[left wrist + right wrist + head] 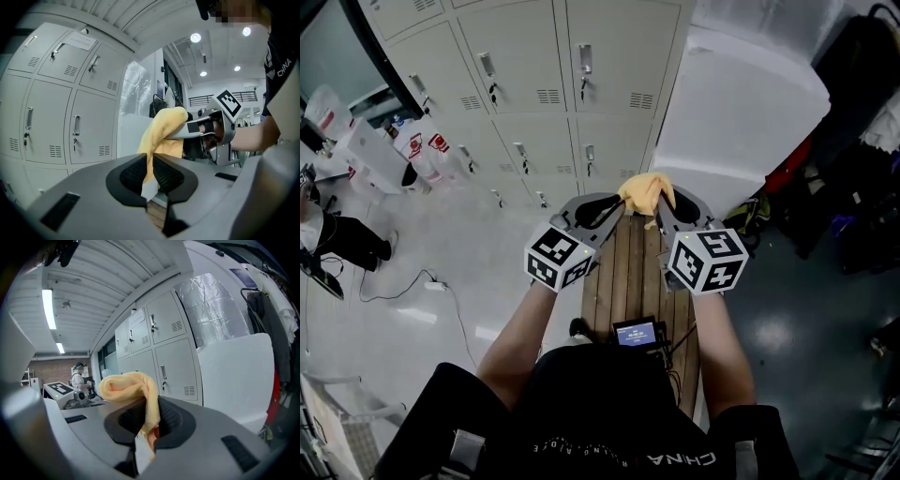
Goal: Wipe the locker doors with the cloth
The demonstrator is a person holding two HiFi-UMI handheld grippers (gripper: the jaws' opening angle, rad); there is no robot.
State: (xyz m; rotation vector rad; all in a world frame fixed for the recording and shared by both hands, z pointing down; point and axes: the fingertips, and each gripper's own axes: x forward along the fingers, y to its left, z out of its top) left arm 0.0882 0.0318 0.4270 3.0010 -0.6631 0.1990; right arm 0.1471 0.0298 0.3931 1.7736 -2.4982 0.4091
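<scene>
A yellow cloth (pixel 644 191) hangs bunched between my two grippers, in front of the grey locker doors (pixel 525 56). The left gripper (pixel 617 208) is shut on the cloth's lower edge; in the left gripper view the cloth (pixel 161 133) drops into the narrow gap at the left gripper (pixel 150 176). The right gripper (pixel 659 214) is shut on the other end. In the right gripper view a fold of cloth (pixel 126 385) lies over and between the pads of the right gripper (pixel 149 425). The locker doors (pixel 173 362) stand a short way beyond, shut.
A tall white wrapped block (pixel 741 122) stands against the lockers on the right. A wooden bench (pixel 628 281) with a small screen (pixel 637 332) is below my arms. White bags (pixel 422 150) and a cable lie on the floor left; dark bags (pixel 853 187) crowd the right.
</scene>
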